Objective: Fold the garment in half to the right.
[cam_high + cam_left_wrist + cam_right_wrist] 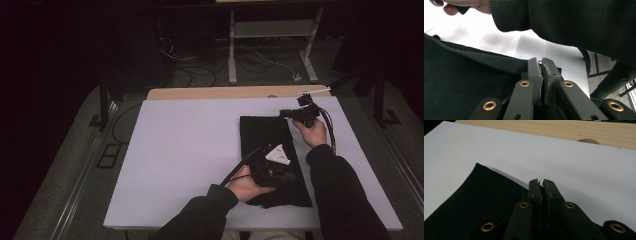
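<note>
A black cloth [267, 150] lies flat on the right half of the white table [185, 150]. My left gripper [291, 176] sits low at the cloth's near right edge, under its grey three-cornered plate. In the left gripper view, my left gripper [541, 62] has its jaws pressed together at the hem of the black cloth [469, 82], with the other arm's sleeve [574, 22] just beyond. My right gripper [284, 114] is at the cloth's far right corner. My right gripper [541, 181] is also closed on the edge of the black cloth [481, 195], its tips over the bare white table [574, 165].
A wooden strip [235, 93] runs along the table's far edge. Beyond it, cables [200, 70] and a metal stand [270, 35] sit on the dark floor. The white surface stretches wide to the left of the cloth.
</note>
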Tool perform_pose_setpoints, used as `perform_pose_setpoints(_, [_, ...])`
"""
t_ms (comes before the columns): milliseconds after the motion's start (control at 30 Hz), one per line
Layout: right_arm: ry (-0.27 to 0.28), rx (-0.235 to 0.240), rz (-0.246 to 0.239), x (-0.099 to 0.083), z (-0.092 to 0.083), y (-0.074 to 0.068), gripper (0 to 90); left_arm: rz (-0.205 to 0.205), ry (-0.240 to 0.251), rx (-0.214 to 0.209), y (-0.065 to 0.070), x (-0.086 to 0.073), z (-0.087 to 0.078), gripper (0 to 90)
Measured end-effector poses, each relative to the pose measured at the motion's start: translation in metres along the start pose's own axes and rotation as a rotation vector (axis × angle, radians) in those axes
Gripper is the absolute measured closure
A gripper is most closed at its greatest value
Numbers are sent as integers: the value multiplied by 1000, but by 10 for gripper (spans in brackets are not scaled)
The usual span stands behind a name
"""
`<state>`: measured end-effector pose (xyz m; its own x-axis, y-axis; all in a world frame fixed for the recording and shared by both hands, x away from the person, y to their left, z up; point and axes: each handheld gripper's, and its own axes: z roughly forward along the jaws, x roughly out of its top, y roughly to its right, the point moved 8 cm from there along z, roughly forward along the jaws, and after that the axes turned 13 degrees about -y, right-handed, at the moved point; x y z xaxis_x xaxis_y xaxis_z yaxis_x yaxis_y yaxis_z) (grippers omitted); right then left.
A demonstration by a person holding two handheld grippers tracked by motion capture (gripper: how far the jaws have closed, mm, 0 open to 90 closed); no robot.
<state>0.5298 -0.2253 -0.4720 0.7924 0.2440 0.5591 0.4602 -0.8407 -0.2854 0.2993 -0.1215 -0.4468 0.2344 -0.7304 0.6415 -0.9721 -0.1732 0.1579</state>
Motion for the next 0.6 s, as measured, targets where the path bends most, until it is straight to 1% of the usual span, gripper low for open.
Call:
perform_pose_setpoints(200, [4,10,14,-5,2,7,836,1,-13,-4,0,3,8,846])
perform_pose_setpoints(367, [0,17,25,-6,4,9,826,-3,-14,-9,0,7,12,846])
perform_pose_setpoints(400, [3,22,27,-7,4,9,805,-2,-16,-7,-1,8,13,846])
perform_pose_setpoints(433, [4,25,35,-7,4,10,764,-1,-16,-7,-1,8,13,846])
perform_pose_setpoints(533, [9,23,38,-8,2,11,681,-7,-17,-7,-1,7,14,846])
perform_pose_setpoints(600, [12,8,43,-9,-2,11,595,-8,-14,-6,-2,8,15,846])
